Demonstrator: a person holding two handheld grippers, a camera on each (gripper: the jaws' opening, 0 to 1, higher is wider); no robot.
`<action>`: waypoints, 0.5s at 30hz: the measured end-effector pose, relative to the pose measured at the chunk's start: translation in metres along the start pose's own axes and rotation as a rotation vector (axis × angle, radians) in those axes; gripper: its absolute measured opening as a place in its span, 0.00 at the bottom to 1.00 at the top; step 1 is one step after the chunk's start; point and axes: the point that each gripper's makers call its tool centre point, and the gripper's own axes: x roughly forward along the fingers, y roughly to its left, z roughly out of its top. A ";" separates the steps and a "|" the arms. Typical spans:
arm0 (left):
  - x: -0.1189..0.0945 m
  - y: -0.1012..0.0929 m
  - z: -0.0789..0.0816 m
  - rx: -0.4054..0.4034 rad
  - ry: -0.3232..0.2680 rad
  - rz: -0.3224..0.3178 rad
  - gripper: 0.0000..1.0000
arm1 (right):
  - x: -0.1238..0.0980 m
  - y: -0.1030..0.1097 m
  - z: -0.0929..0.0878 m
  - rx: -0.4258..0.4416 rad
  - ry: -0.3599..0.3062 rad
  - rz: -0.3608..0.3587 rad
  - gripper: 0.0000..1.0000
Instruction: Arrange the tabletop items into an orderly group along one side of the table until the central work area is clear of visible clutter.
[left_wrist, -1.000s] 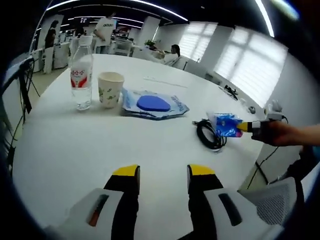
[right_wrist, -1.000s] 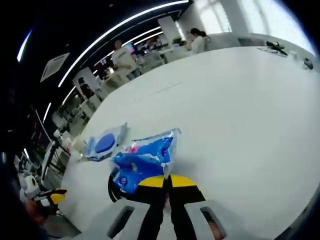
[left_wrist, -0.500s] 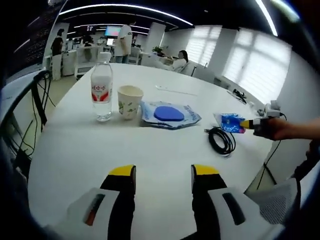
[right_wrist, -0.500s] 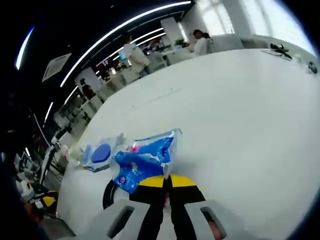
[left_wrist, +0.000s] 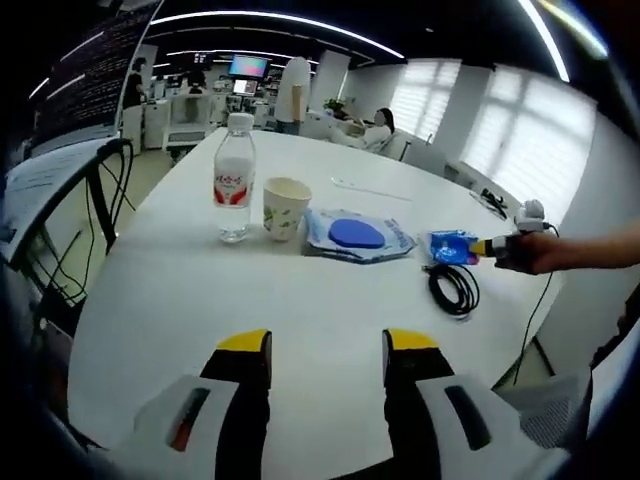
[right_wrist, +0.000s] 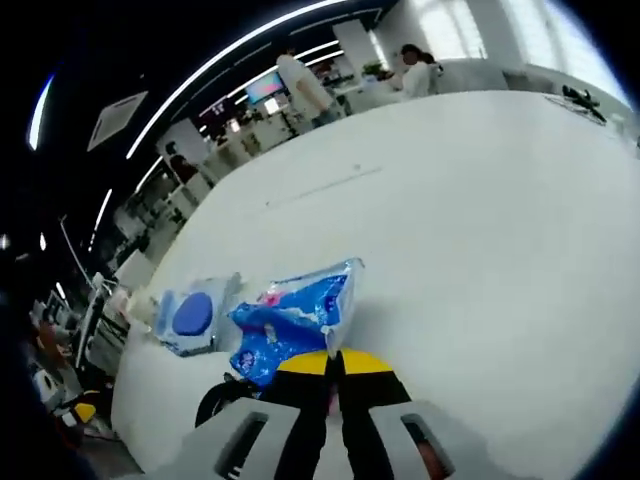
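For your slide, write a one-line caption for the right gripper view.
Right gripper shut on blue packet above white table.

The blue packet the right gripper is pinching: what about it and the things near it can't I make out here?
- Blue packet, right gripper view: print too blurred to read; its near edge is hidden between the shut jaws.
- Black cable, right gripper view: mostly hidden behind the packet and right gripper.
- Water bottle, left gripper view: label too small to read.
- Paper cup, left gripper view: inside hidden by its wall.

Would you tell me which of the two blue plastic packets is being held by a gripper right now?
The smaller crinkled blue packet, pinched at its edge by the right gripper. The flat packet with the blue oval lies free on the table, beside the paper cup.
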 end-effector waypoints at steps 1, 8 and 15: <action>-0.003 0.000 0.001 -0.003 -0.001 0.005 0.44 | 0.003 0.001 0.001 -0.001 0.004 0.003 0.00; -0.012 0.004 0.003 -0.023 -0.011 0.033 0.44 | 0.019 0.001 0.000 -0.033 0.048 0.006 0.00; -0.017 0.007 0.001 -0.032 -0.009 0.058 0.44 | 0.039 -0.008 0.004 -0.081 0.087 0.004 0.00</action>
